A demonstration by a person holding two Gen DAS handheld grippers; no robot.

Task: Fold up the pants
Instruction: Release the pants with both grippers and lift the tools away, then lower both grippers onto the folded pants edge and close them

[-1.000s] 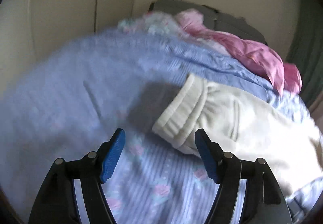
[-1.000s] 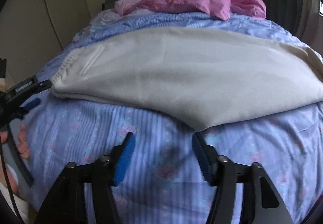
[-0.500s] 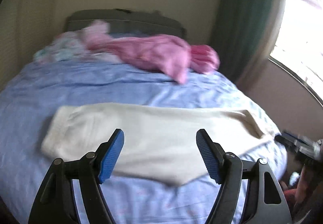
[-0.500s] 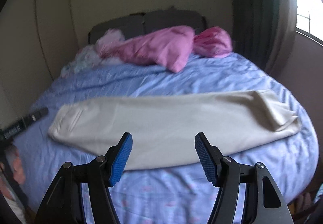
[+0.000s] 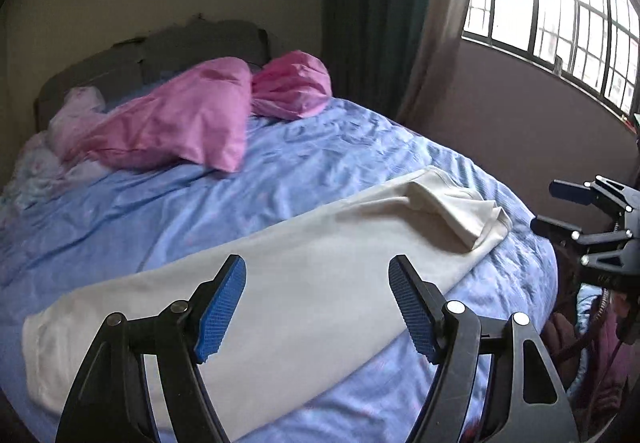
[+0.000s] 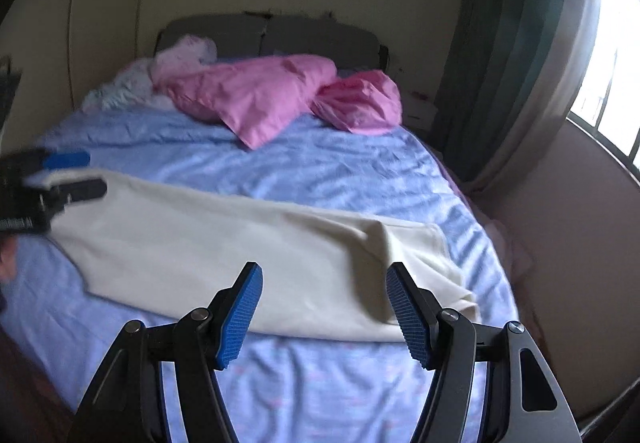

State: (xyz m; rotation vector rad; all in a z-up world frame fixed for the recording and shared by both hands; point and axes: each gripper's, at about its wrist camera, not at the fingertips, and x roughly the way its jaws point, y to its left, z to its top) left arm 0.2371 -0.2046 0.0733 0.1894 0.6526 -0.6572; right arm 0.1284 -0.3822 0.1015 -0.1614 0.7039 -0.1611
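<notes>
Cream pants [image 5: 280, 275] lie folded lengthwise in one long strip across the near part of a blue bed [image 5: 320, 163]. The leg ends are rumpled at the right [image 5: 460, 211]. In the right wrist view the pants [image 6: 224, 243] run from the waist at left to the leg ends at right [image 6: 424, 263]. My left gripper [image 5: 318, 307] is open and empty, above the middle of the pants. My right gripper [image 6: 324, 309] is open and empty, above the near edge of the pants. The right gripper also shows at the right in the left wrist view [image 5: 580, 211]; the left gripper shows at the left in the right wrist view [image 6: 60, 175].
Pink pillows [image 5: 192, 123] [image 6: 356, 99] and pale bedding [image 6: 132, 83] lie at the head of the bed by a grey headboard [image 6: 272, 35]. A dark curtain [image 5: 368, 11] and a barred window [image 5: 560, 15] are on the right. The bed's right edge drops off near the wall.
Both grippers have pulled back and up from the bed, so the whole bed and the pants now show. The left view has swung right toward the leg ends. Both stay open.
</notes>
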